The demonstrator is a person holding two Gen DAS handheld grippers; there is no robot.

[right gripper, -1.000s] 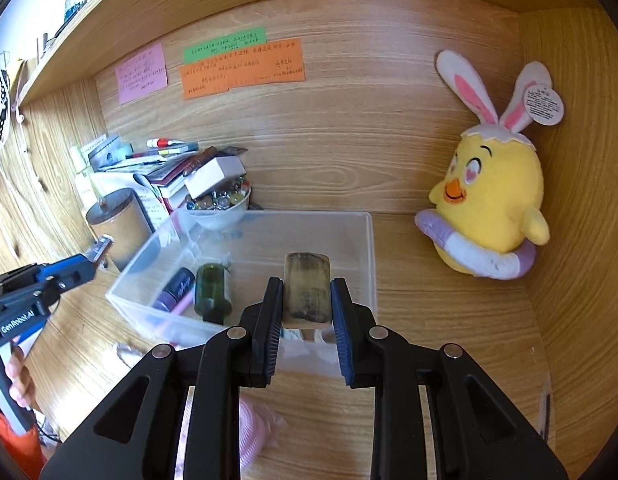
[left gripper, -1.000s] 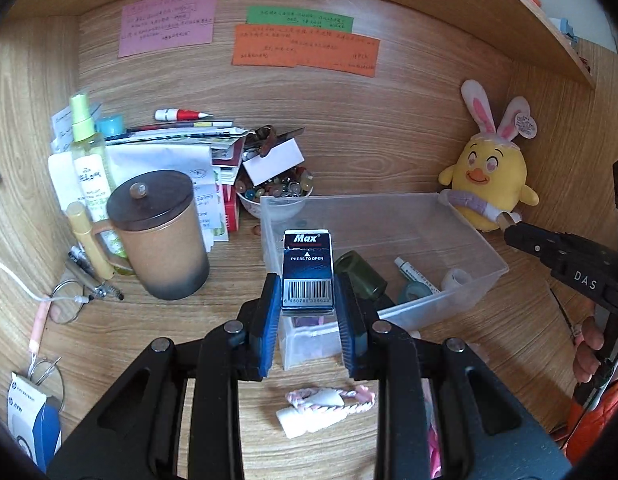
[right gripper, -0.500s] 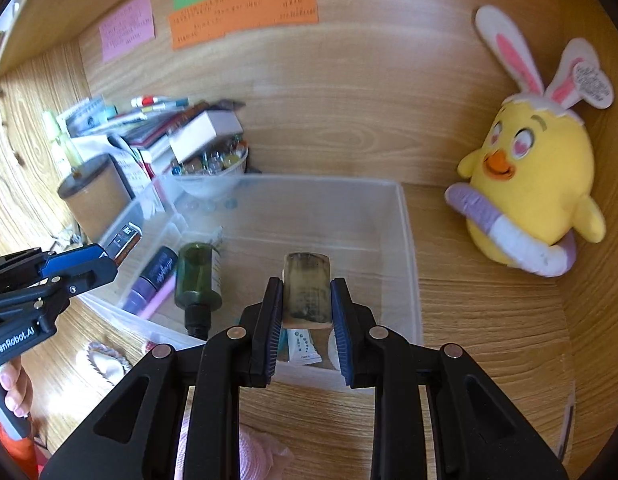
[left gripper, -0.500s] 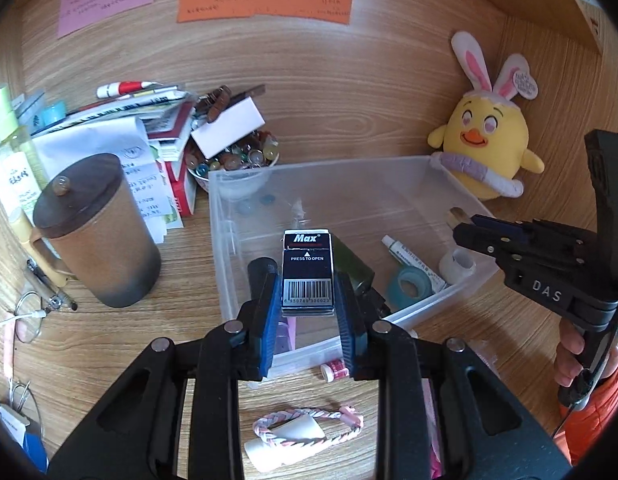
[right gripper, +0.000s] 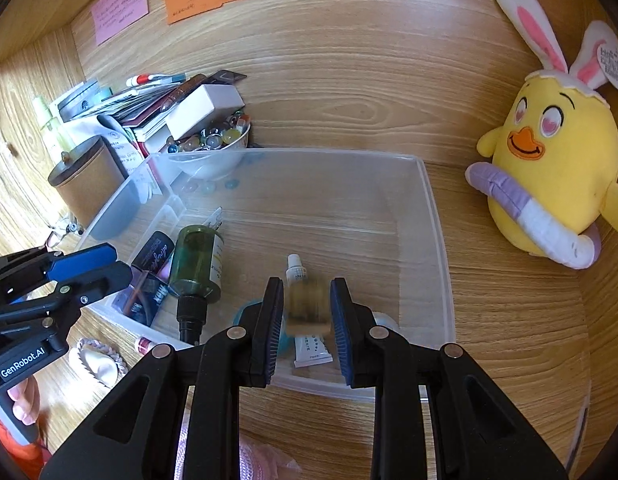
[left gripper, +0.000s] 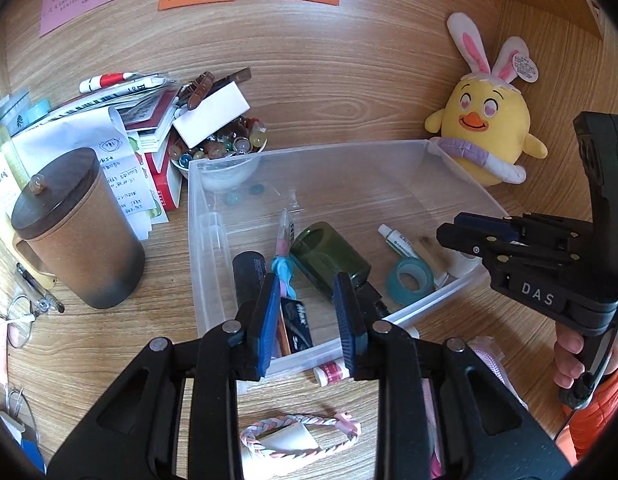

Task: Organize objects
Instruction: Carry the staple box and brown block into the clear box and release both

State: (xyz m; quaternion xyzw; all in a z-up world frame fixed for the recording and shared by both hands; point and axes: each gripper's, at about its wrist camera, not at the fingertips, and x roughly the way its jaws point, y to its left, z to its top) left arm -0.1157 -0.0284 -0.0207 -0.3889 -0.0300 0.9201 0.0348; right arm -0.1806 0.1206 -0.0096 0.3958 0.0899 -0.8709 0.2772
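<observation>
A clear plastic bin (left gripper: 349, 152) (right gripper: 437, 240) sits on the wooden desk. My left gripper (left gripper: 307, 312) is open and empty above its near left corner. The dark Max staple box (left gripper: 297, 326) lies in the bin just below it, also seen in the right wrist view (right gripper: 157, 292). My right gripper (right gripper: 305, 312) is open over the bin's near side. A small tan block (right gripper: 309, 306), blurred, is between its jaws and seems to be dropping. In the bin lie a green bottle (left gripper: 329, 256) (right gripper: 197, 264), a teal tape roll (left gripper: 409, 280) and a white tube (left gripper: 397, 240) (right gripper: 299, 276).
A brown lidded mug (left gripper: 73, 228), a stack of papers and books (left gripper: 121, 120) and a bowl of marbles (left gripper: 225, 152) stand left of the bin. A yellow chick plush (left gripper: 489, 128) (right gripper: 549, 184) sits right. A braided bracelet (left gripper: 301, 432) and a small tube (left gripper: 329, 372) lie on the desk in front.
Both grippers opened. The Max box left the left gripper and now lies in the bin. The tan block has come free of the right gripper's pads.
</observation>
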